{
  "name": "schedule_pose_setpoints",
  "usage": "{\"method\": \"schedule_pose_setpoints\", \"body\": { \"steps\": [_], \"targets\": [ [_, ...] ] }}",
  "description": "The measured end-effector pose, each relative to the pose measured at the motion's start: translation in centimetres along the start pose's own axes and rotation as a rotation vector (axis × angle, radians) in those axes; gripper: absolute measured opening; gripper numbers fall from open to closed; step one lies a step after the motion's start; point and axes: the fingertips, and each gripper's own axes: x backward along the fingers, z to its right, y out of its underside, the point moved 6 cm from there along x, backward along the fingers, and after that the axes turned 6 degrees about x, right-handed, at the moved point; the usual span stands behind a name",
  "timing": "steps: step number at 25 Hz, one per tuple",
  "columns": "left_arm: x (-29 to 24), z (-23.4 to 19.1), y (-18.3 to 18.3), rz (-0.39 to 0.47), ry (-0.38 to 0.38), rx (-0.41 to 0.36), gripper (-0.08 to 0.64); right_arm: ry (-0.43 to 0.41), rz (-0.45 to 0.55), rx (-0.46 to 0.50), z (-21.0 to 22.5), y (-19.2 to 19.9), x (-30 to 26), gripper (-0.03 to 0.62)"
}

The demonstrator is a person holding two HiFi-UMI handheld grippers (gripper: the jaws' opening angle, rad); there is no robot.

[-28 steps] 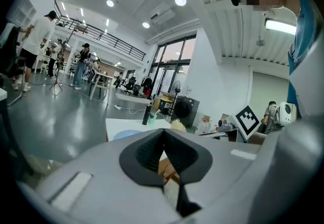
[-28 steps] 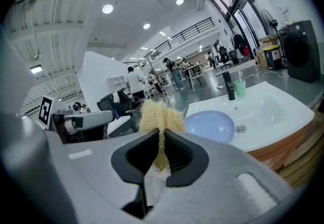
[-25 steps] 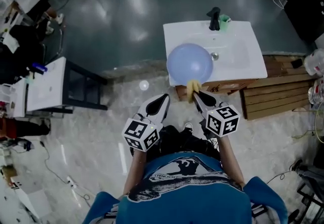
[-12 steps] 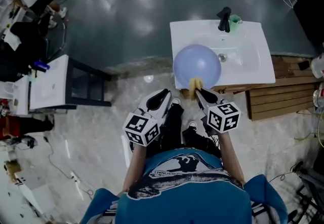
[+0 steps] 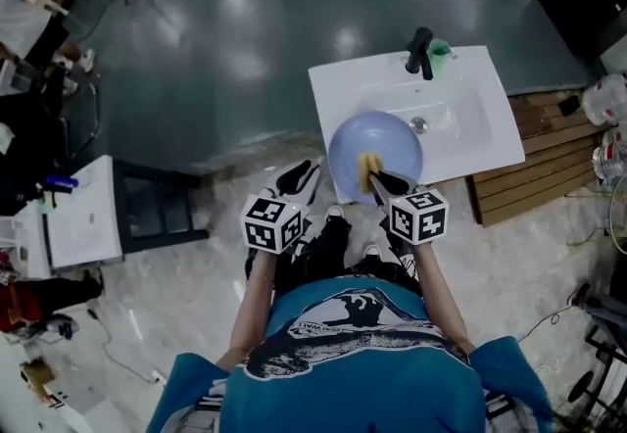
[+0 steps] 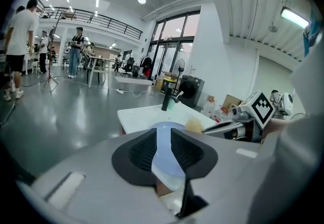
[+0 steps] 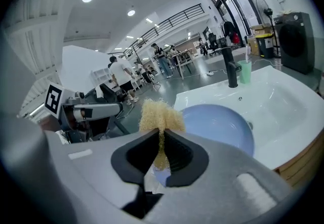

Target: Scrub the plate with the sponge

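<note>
A light blue plate [image 5: 387, 142] lies on the front left part of the white sink [image 5: 480, 127]. My right gripper [image 5: 376, 178] is shut on a yellow sponge [image 5: 368, 168], which sits over the plate's near half. In the right gripper view the sponge [image 7: 159, 116] sticks up out of the jaws, with the plate [image 7: 220, 127] just beyond. My left gripper [image 5: 306, 172] is close beside the plate's left rim. Its jaws are opening. The plate [image 6: 165, 159] shows through the gap beyond them, and nothing is gripped.
A black faucet [image 5: 421, 51] and a green cup [image 5: 439, 50] stand at the sink's back edge. Wooden pallets [image 5: 534, 176] lie to the right of the sink. Another white unit [image 5: 83, 216] stands at the left. People [image 6: 20, 40] stand far off.
Both grippers have moved up to the sink. The sponge has gone from the plate's near edge onto its surface. The left gripper now sits next to the plate's left rim.
</note>
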Motion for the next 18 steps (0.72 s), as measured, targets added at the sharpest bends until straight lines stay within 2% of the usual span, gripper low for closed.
{"method": "schedule_pose_setpoints", "body": {
  "steps": [4, 7, 10, 14, 18],
  "targets": [
    [-3.6, -3.2, 1.0, -0.101, 0.029, 0.024, 0.147, 0.04, -0.044, 0.006, 1.2, -0.4, -2.7, 0.031],
    [-6.1, -4.5, 1.9, -0.174, 0.068, 0.033, 0.153, 0.061, -0.099, 0.029, 2.2, -0.5, -5.0, 0.031],
    [-8.1, -5.2, 2.6, -0.242, 0.108, 0.031, 0.149, 0.072, -0.193, 0.076, 2.8, -0.1, -7.5, 0.031],
    [-10.4, -5.5, 2.9, -0.279, 0.161, 0.019, 0.149, 0.096, -0.294, 0.156, 3.4, 0.2, -9.9, 0.031],
    [-12.1, -6.8, 4.2, -0.349, 0.185, 0.059, 0.149, 0.131, -0.362, 0.222, 3.9, 0.2, -12.0, 0.031]
  ]
}}
